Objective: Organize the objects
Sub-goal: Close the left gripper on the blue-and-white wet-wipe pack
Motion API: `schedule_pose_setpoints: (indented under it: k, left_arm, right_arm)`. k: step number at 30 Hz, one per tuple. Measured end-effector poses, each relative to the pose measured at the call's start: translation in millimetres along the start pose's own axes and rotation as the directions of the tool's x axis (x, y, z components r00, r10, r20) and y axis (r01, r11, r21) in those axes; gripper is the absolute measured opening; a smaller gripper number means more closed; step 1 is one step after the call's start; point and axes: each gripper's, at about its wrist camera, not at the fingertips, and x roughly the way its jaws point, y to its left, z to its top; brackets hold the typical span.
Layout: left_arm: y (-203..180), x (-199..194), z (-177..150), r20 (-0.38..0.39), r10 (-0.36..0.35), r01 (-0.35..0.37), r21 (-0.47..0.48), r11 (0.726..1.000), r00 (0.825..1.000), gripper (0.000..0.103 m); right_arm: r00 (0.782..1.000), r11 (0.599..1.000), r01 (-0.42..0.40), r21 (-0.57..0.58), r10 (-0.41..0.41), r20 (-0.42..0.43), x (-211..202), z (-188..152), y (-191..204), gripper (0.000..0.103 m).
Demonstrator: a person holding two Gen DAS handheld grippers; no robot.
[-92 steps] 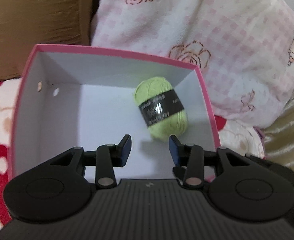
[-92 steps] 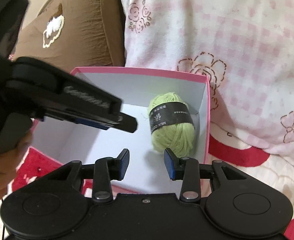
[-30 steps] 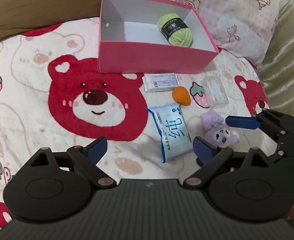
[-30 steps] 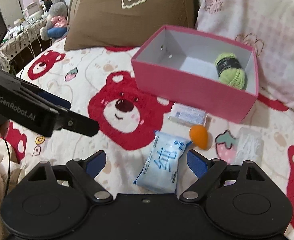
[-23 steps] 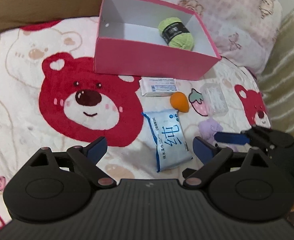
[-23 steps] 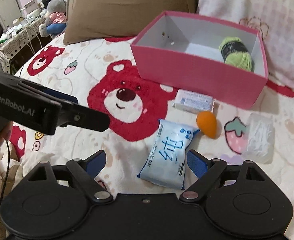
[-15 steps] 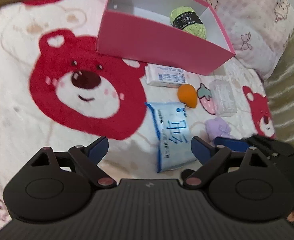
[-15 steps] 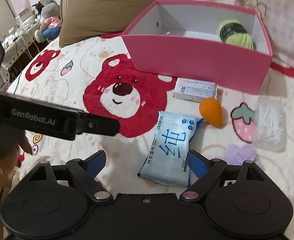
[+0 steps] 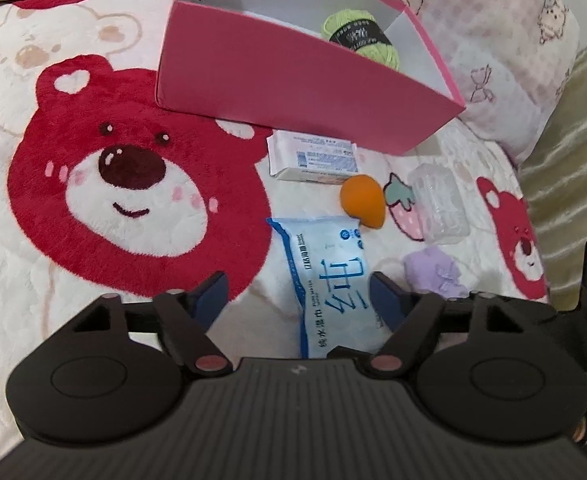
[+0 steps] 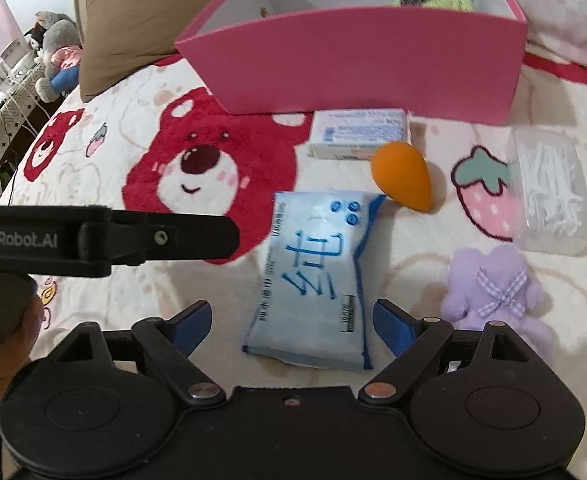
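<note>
Left wrist view: the left gripper (image 9: 299, 296) has sunk close over the blue-and-white soft wet-wipe pack (image 9: 331, 280) lying on the bear-print plush blanket (image 9: 133, 184). Its jaws have just been closing; the pack sits between them, right pad near its edge, nothing clasped yet. The pink cardboard box (image 9: 285, 76) beyond already holds the green yarn ball (image 9: 359, 36).

Right wrist view: the right gripper (image 10: 293, 320), jaws spread wide and empty, has dropped toward the same pack (image 10: 313, 276). Judging by this, the pack goes in the box next.
</note>
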Motion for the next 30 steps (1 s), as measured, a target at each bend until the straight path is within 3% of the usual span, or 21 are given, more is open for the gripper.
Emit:
schedule_pose_setpoints:
  k: [5,7,9,10,12,15,20,24,27,30]
  left_arm:
    - [2.8,18.4,-6.0,-0.013,0.001,-0.001,0.018,1.0,1.0,0.057]
    - [4.0,26.1,-7.8,-0.032,0.009,-0.008,0.017,1.0,0.999,0.049]
    - [5.7,32.4,-9.0,-0.064,0.013,-0.013,0.006,1.0,0.998,0.035]
    - [7.8,33.8,-9.9,-0.069,-0.004,0.003,-0.012,1.0,0.998,0.033]
    - [10.9,35.0,-10.7,-0.076,-0.031,0.028,-0.042,0.999,0.997,0.025]
    - [11.1,36.9,-11.3,-0.08,-0.04,0.036,-0.048,0.998,0.996,0.019]
    - [6.6,43.2,-15.3,-0.081,-0.019,0.017,-0.017,1.0,0.997,0.018]
    - [0.7,45.5,-15.5,-0.076,-0.038,0.04,0.025,0.999,0.996,0.018]
    - [-5.4,47.1,-17.9,-0.077,-0.039,0.042,0.04,0.998,0.996,0.02]
    - [-7.5,48.5,-20.7,-0.096,-0.067,0.07,0.031,0.997,0.993,0.027]
  right_arm:
    - [1.0,1.0,0.011,-0.024,-0.011,-0.002,12.1,-4.1,-2.9,0.09]
    - [1.0,0.999,0.021,-0.045,-0.021,0.0,17.9,-7.1,-0.7,0.09]
    - [0.999,0.997,0.035,-0.07,-0.035,0.011,23.0,-10.8,1.9,0.088]
    - [0.999,0.996,0.04,-0.08,-0.039,0.015,24.2,-11.9,2.3,0.087]
    - [0.998,0.993,0.052,-0.102,-0.049,0.033,24.9,-14.4,4.0,0.074]
    - [0.997,0.988,0.066,-0.142,-0.058,0.055,24.3,-17.2,6.9,0.07]
    - [0.993,0.981,0.103,-0.161,-0.094,0.066,26.0,-18.7,12.0,0.069]
    - [0.99,0.984,0.132,-0.124,-0.125,0.062,30.7,-19.5,10.3,0.08]
    - [0.988,0.984,0.138,-0.109,-0.13,0.079,31.5,-23.8,9.3,0.08]
    - [0.987,0.981,0.137,-0.134,-0.123,0.105,31.5,-27.9,15.3,0.071]
